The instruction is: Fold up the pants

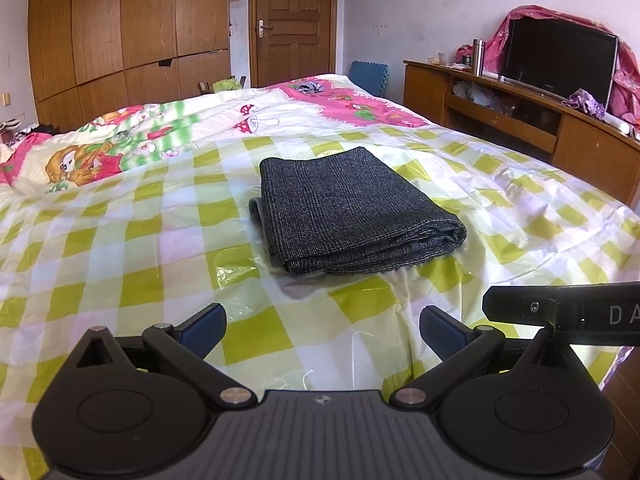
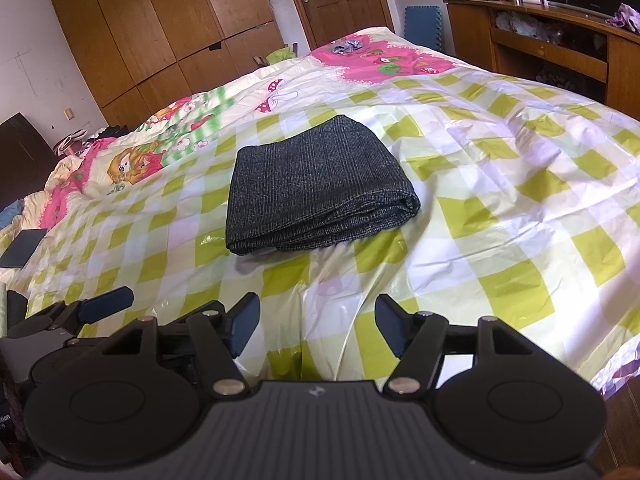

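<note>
**Pants folded on bed; both grippers clear of the cloth**

Dark grey pants (image 1: 352,212) lie folded into a compact, layered rectangle on the green-and-white checked plastic sheet (image 1: 120,240) that covers the bed; rounded fold edge faces the near right, stacked layers visible along the near edge; a little lighter lining shows at the left side of the bundle.

Left gripper (image 1: 322,330): jaws spread, nothing between them, blue pads over bare sheet, well short of the pants; right gripper (image 2: 316,326): jaws likewise released and empty, near the bed's front edge, pants well ahead of it.

In the right wrist view the left gripper's blue finger shows at lower left; in the left wrist view part of the right gripper crosses the lower right.

Beyond the sheet: cartoon-print quilt (image 1: 100,148); wooden wardrobe (image 1: 128,28); door (image 1: 294,20); TV (image 1: 560,60) on a low wooden cabinet (image 1: 580,144).
</note>
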Motion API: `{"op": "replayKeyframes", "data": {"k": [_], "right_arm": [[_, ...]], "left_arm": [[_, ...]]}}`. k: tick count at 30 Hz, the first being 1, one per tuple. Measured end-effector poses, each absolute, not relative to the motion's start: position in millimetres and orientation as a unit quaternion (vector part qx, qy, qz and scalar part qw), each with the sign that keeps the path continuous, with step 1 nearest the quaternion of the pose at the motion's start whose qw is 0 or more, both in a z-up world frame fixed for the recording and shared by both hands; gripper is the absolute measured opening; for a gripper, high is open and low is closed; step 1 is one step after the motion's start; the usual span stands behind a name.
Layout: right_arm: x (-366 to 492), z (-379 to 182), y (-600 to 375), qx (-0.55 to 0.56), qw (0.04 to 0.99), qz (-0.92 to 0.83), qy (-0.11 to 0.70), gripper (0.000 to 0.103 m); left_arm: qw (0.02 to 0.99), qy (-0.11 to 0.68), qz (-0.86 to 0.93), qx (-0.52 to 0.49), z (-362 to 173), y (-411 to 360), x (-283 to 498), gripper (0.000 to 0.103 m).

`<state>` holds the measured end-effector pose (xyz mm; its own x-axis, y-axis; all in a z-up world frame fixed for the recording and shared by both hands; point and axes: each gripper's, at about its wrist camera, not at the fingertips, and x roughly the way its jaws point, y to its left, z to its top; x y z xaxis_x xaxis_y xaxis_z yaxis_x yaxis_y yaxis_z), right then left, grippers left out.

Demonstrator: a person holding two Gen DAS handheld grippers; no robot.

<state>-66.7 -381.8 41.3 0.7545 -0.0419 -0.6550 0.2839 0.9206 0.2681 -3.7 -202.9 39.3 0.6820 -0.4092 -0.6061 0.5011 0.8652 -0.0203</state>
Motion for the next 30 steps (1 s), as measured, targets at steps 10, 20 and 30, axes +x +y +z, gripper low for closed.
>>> {"op": "replayKeyframes", "data": {"k": [10, 20, 30], "right_arm": [[-67, 36, -382, 0.189, 0.915, -0.091, 0.344, 0.067], [-73, 36, -381, 0.192, 0.914, -0.095, 0.345, 0.068], [-78, 30, -376, 0.177, 0.911, -0.106, 0.358, 0.068]], "left_arm": [[0.910, 0.322, -0.251, 0.073, 34, -202, -1, 0.103], [0.905, 0.328, -0.260, 0.072, 34, -201, -3, 0.103], [0.908, 0.330, -0.251, 0.057, 36, -189, -1, 0.103]]}}
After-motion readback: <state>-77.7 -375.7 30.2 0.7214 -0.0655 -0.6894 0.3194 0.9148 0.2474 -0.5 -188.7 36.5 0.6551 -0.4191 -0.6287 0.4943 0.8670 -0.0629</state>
